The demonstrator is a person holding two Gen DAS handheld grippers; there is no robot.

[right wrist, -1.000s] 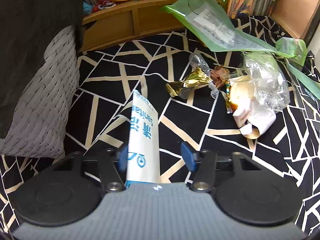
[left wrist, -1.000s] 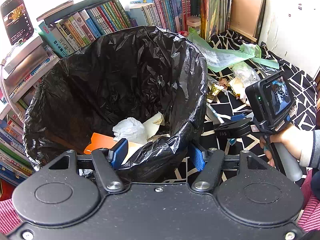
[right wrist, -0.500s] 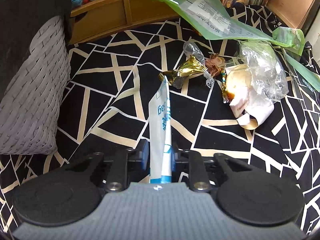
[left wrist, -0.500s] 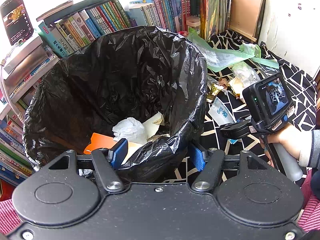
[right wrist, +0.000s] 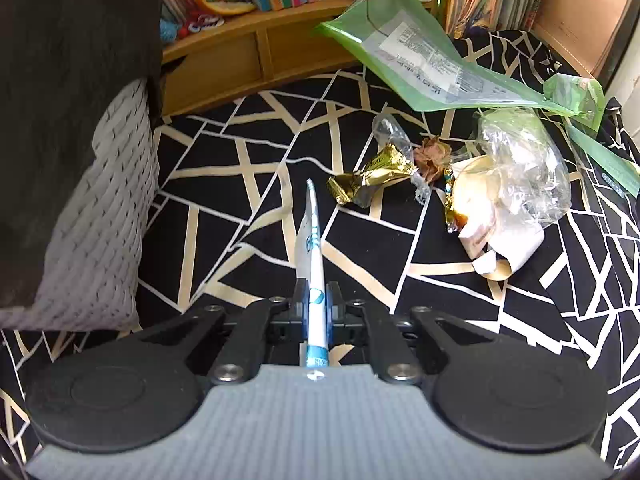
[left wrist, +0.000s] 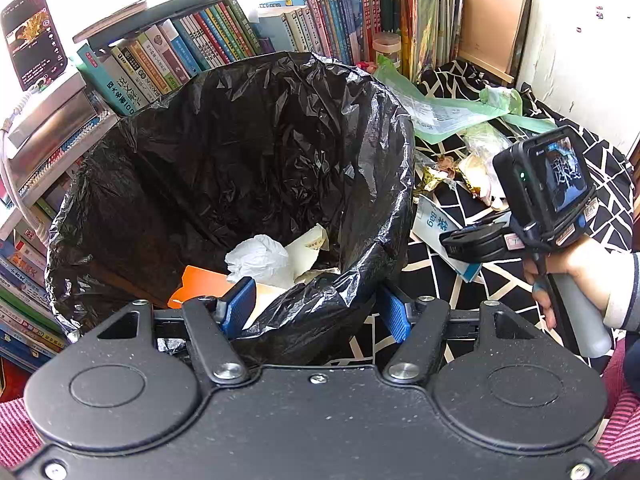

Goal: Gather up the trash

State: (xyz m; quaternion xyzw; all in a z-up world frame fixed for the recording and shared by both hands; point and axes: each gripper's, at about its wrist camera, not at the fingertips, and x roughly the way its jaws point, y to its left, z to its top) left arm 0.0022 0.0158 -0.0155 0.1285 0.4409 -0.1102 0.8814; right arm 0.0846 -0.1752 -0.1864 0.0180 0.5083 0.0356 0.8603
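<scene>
Since a second ago: the right gripper (right wrist: 316,312) has gone from wide open around the flat white-and-blue printed paper sachet (right wrist: 310,248) to clamped on it; we see the sachet turned from face-up to edge-on, and the left side has not stirred.
Right tongs: we read the jaws as fully closed, pinching the sachet's near end, the rest of it sticking out forward over the black cloth with cream crack-lines (right wrist: 248,184).
Left tongs: the left gripper (left wrist: 316,308) stands about half open, its blue pads (left wrist: 240,304) straddling the near rim of the black plastic bin liner (left wrist: 248,152) — we cannot tell whether they press on it.
Where the trash lies: one piece in our right grip; the gold foil wrapper (right wrist: 372,176), the crumpled clear plastic wrapping (right wrist: 516,168) and the long green plastic mailer bag (right wrist: 424,60) wait on the cloth; white paper and an orange card already sit in the liner.
Slip risk: the hold is on a thin end only — a quick swing could let the sachet twist out.
Miss risk: if the floppy liner rim sags inward, the sachet may land on the cloth instead.
</scene>
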